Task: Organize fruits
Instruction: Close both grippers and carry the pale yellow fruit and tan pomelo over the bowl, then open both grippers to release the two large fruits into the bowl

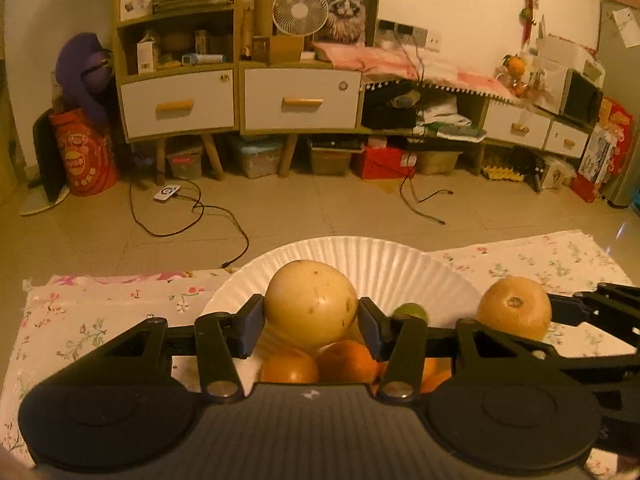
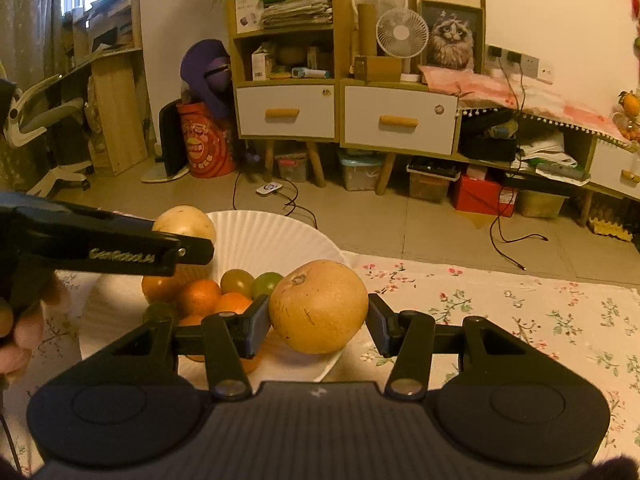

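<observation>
Centrally in the left wrist view, the left gripper [image 1: 311, 324] clamps a pale yellow, brown-speckled round fruit [image 1: 311, 303] above the white paper plate [image 1: 384, 264] of oranges [image 1: 347, 361]. At lower centre of the right wrist view, the right gripper [image 2: 318, 330] pinches a darker tan fruit [image 2: 319, 306] over the plate's right rim, its stem scar pointing up and toward the camera. Neither fruit shows a clear long axis.

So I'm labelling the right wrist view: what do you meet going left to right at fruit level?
Black left gripper holding a pale yellow round fruit → small green fruit on the white paper plate → large tan round fruit in the right gripper → bare floral tablecloth.
</observation>
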Demonstrator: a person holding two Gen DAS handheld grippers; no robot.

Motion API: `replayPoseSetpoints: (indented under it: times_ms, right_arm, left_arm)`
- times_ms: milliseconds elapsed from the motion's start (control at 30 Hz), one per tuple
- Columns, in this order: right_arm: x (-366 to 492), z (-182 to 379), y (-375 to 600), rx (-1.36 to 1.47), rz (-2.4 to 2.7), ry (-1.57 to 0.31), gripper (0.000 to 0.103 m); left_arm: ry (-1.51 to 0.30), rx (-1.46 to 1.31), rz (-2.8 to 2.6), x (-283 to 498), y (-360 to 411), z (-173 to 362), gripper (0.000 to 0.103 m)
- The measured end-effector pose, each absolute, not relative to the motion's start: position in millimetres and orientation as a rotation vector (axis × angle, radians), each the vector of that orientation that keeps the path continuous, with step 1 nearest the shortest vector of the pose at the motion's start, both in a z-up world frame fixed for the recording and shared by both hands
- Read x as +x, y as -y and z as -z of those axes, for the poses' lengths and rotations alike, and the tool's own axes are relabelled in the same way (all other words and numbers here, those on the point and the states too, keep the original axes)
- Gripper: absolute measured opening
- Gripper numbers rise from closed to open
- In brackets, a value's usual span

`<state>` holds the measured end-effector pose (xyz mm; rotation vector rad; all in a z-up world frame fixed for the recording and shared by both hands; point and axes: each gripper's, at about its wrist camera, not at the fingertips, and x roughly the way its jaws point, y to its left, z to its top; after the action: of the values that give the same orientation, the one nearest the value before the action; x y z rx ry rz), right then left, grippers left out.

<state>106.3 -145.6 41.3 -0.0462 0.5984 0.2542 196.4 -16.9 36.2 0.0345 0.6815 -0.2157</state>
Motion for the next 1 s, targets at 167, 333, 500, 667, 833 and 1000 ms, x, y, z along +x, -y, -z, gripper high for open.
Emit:
replayPoseSetpoints:
  times_ms: [167,333,500,667,833,1000]
  right_arm:
    - [110,-38,145,-0.038,-0.262,-0.596,0.047]
    - [113,-38,147,-0.032,-0.268,-0.595,0.047]
    - [114,-38,145,-0.042,-0.270,-0.591,0.048]
    - [116,-39,146,-0.044,-0.278,-0.596,0.048]
    - [113,-47,143,-0.043,-0.299,-0.576,0.054]
    - [109,-55,144,-0.039,-0.281,-0.565,0.061]
  left_arm:
    - [-0.694,0.032,0.230,201,14,-31,0.047]
    - [-0.687,0.045,0.243,202,15,-28,0.047]
    - [-0.683,0.037,0.252,204,14,-28,0.047]
    - [-0.682,0.036,0.250,205,12,-29,0.047]
    - [-0.671,0.046,0.252,202,12,-33,0.053]
    - [-0.665,0.056,0.253,195,12,-40,0.063]
